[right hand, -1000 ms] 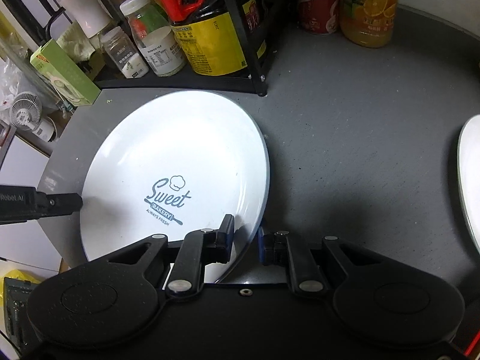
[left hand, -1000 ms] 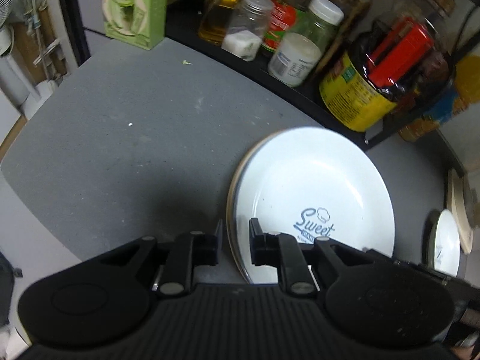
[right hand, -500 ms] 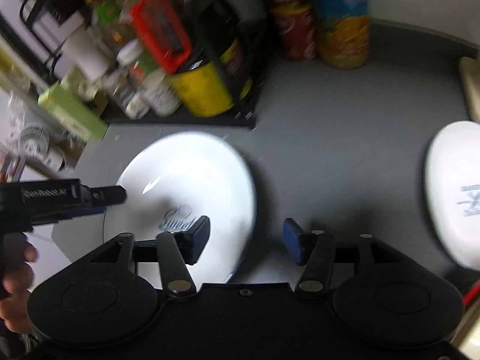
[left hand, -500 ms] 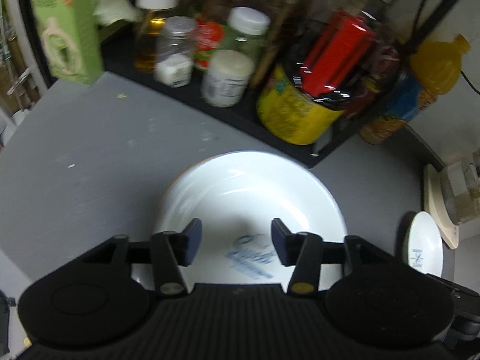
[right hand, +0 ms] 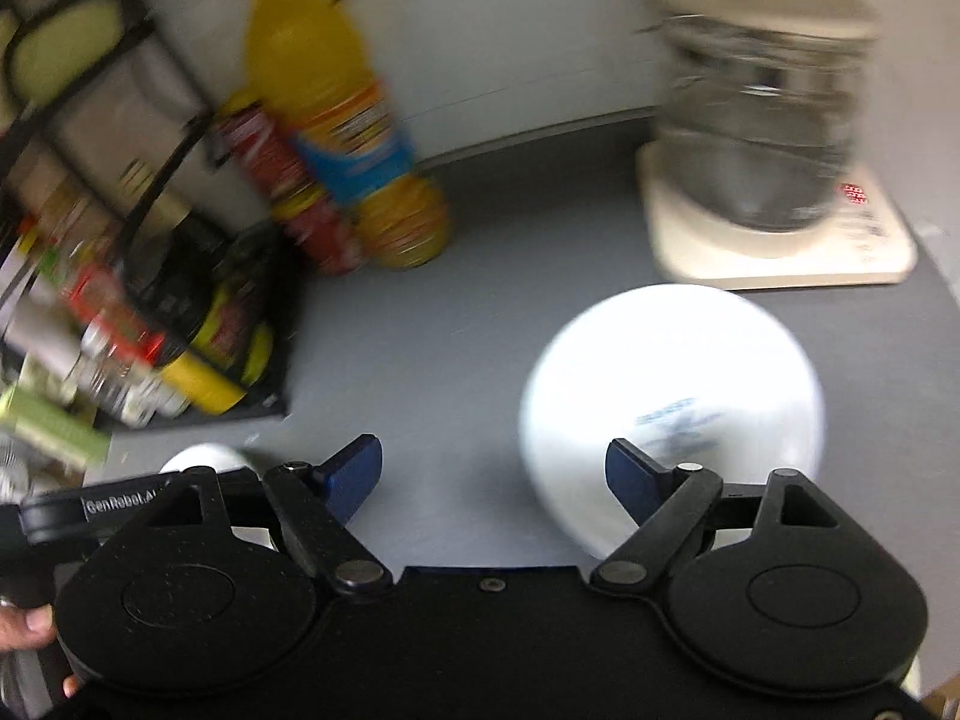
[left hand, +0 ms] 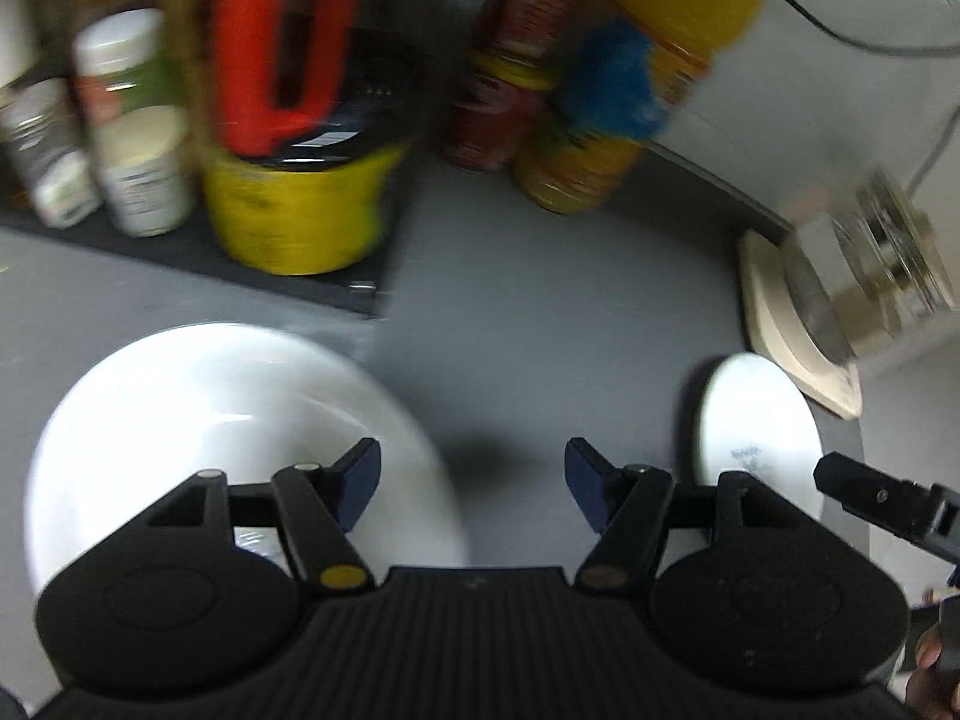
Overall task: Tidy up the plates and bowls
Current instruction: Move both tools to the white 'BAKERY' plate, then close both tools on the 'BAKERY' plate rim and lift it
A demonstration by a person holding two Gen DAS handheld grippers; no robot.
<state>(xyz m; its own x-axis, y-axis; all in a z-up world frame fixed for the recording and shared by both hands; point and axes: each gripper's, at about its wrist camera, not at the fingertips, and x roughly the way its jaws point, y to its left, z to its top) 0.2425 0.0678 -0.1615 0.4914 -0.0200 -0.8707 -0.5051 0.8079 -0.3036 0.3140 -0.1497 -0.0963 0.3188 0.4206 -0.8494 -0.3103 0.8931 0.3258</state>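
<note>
Pointing steeply down at the grey tabletop (left hand: 528, 312), the left tongs (left hand: 473, 483) stand wide apart with only bare surface between their blue pads; the jaws have just been opening and nothing is gripped. Their left pad overlaps the right edge of the large round white plate (left hand: 198, 420), which lies flat at the lower left of the left wrist view, just in front of the black shelf tray (left hand: 180, 252) that carries the yellow-labelled dark bottle with the red handle (left hand: 294, 138) and the white-capped jars (left hand: 141, 138).

The right tongs (right hand: 495, 477) also tilt sharply downward and gape open, their jaws likewise having just been opening, with empty tabletop between them. Their right pad sits over the near edge of the smaller round white plate with a blue print (right hand: 672, 396), which rests flat and free on the tabletop, just in front of the cream-coloured base of a glass-jar appliance (right hand: 774, 240). The tall orange drink bottle with a blue label (right hand: 348, 132) stands well behind, near the wall.

In the left wrist view the tip of the right tongs shows at the right margin beside this smaller plate. In the right wrist view the left tongs' black arm enters at the lower left, with a person's fingers (right hand: 27, 624) below it. Both views are blurred.
</note>
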